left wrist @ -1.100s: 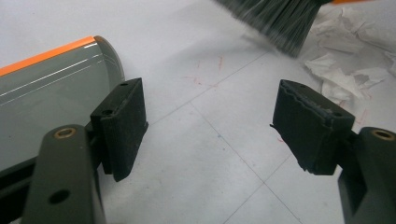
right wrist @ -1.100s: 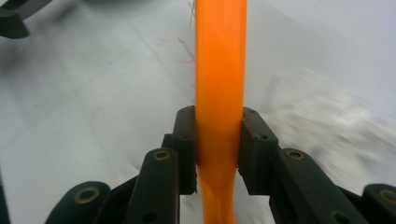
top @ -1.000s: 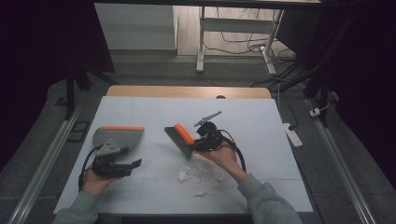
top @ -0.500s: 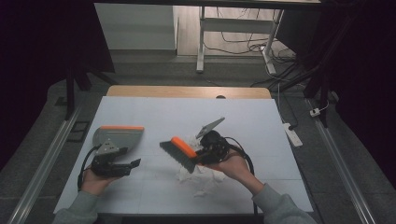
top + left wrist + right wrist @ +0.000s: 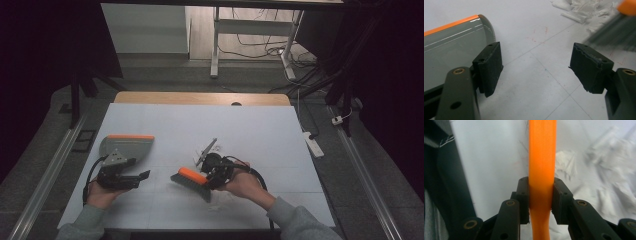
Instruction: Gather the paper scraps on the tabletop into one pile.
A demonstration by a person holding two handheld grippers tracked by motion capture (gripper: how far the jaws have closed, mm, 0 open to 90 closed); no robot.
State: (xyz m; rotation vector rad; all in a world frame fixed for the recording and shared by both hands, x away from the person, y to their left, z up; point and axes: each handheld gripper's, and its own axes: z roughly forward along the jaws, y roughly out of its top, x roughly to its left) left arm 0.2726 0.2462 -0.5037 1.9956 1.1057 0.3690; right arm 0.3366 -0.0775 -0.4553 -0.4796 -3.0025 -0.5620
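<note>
Two jaws of the right gripper [image 5: 541, 202] are clamped on the brush [image 5: 191, 178]. Paper scraps [image 5: 584, 10] are not yet swept into the dustpan [image 5: 126, 146]; the left gripper [image 5: 536, 72] is spread wide, empty.

Left gripper [image 5: 142, 176] low at the near left, jaws wide apart and empty (hand [image 5: 102, 192] cupped behind it). Right gripper [image 5: 204, 176] near the middle, jaws clamped tight, forearm slanting in from the lower right corner.
</note>
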